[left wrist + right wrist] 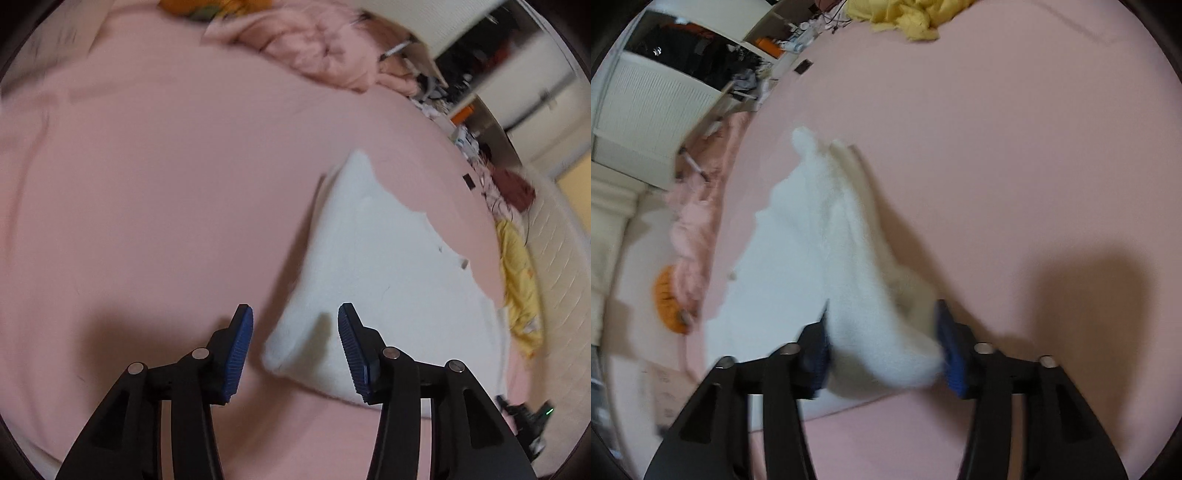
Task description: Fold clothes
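White garment [373,280] lies on pink bed [147,184] nr its edge. L gripper [295,350] jaws apart, empty; R gripper [882,343] jaws apart w/ garment fold between.

Pink bed [166,184] with white garment [376,280], yellow cloth [517,280], crumpled pink blanket [314,44]

A plain white fleecy garment [373,266] [812,254] lies on the plain pale pink bed sheet [155,192] [997,147], with a crumpled yellow cloth [519,284] [905,16] at the sheet's edge, a rumpled pink blanket [314,44] and an orange item [666,299] beside it, and black grippers with ribbed blue pads [240,350].
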Demonstrator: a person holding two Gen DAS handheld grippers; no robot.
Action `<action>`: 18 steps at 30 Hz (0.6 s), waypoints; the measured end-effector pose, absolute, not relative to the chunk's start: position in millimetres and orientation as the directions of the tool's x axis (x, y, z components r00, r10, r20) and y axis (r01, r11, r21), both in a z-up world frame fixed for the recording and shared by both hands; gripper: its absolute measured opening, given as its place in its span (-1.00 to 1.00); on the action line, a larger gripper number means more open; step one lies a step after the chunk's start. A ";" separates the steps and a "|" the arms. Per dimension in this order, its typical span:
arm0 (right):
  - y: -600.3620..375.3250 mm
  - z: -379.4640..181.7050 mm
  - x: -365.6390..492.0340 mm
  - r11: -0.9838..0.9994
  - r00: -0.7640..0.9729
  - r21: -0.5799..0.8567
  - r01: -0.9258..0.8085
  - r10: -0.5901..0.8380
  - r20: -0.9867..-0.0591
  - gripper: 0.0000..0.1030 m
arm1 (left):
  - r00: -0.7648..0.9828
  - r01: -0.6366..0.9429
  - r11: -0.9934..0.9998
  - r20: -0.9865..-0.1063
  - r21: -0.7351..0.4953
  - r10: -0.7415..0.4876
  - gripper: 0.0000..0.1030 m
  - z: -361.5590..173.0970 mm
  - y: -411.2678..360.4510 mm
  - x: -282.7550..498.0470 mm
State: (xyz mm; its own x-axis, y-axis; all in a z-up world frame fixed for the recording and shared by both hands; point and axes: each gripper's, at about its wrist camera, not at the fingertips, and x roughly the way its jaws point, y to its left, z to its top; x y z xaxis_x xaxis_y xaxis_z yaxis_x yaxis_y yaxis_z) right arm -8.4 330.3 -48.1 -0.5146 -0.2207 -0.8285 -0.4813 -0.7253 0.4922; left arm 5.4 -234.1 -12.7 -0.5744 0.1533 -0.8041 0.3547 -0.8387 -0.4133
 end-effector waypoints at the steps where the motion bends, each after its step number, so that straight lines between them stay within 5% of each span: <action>1: 335.4 -42.4 -6.5 -0.726 -0.505 0.444 -0.526 -0.154 -0.849 0.43 | -0.582 0.324 -0.866 -0.802 -0.380 0.135 -0.09 -5.0 -227.8 0.9; 3: 342.2 -33.0 4.0 -0.705 -0.532 0.435 -0.560 -0.097 -0.841 0.43 | -0.593 0.244 -0.918 -0.797 -0.312 0.113 -0.02 6.7 -208.2 -13.3; 8: 282.2 3.4 -13.4 -0.845 -0.610 0.477 -0.242 -0.250 -0.752 0.43 | -0.576 0.068 -0.978 -0.808 -0.196 0.122 0.05 1.0 -149.5 -50.6; 11: 228.5 -12.6 -44.9 -0.944 -0.538 0.308 -0.114 -0.202 -0.818 0.43 | -0.502 0.035 -0.999 -0.865 -0.009 -0.010 0.05 -29.5 -121.6 -75.4; 18: 242.8 -28.3 -74.2 -0.951 -0.589 0.201 -0.237 -0.024 -0.808 0.32 | -0.517 0.097 -0.987 -0.842 0.125 -0.158 0.14 -37.6 -140.3 -82.1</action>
